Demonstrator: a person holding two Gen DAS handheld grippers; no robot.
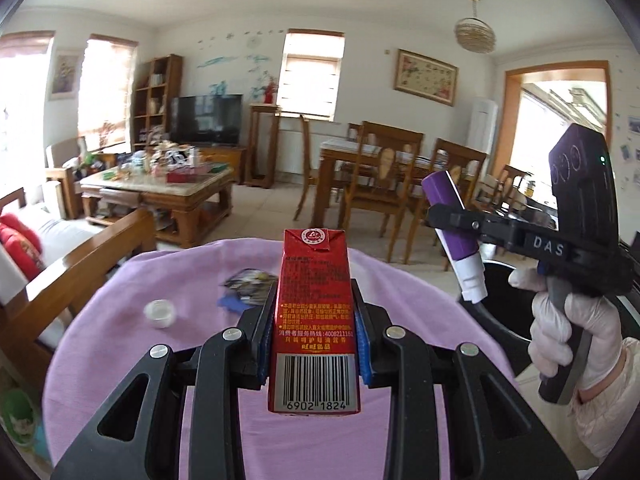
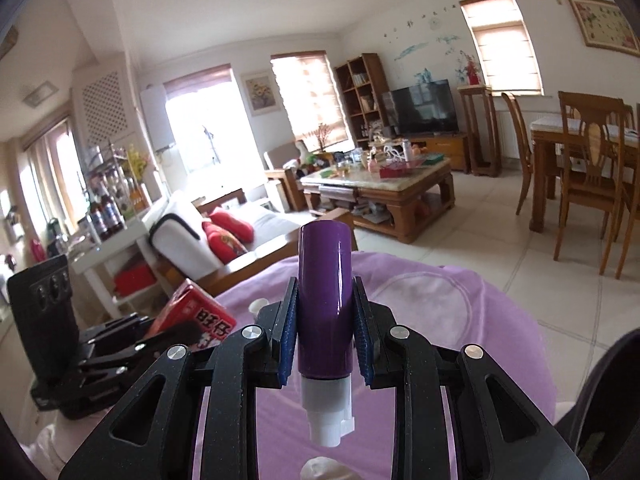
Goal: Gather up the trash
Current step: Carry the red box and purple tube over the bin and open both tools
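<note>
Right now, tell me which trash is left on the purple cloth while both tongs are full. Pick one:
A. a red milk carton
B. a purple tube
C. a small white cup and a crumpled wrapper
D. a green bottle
C: the small white cup and the crumpled wrapper lie on the purple cloth, while the red carton and purple tube are gripped in the tongs.
</note>
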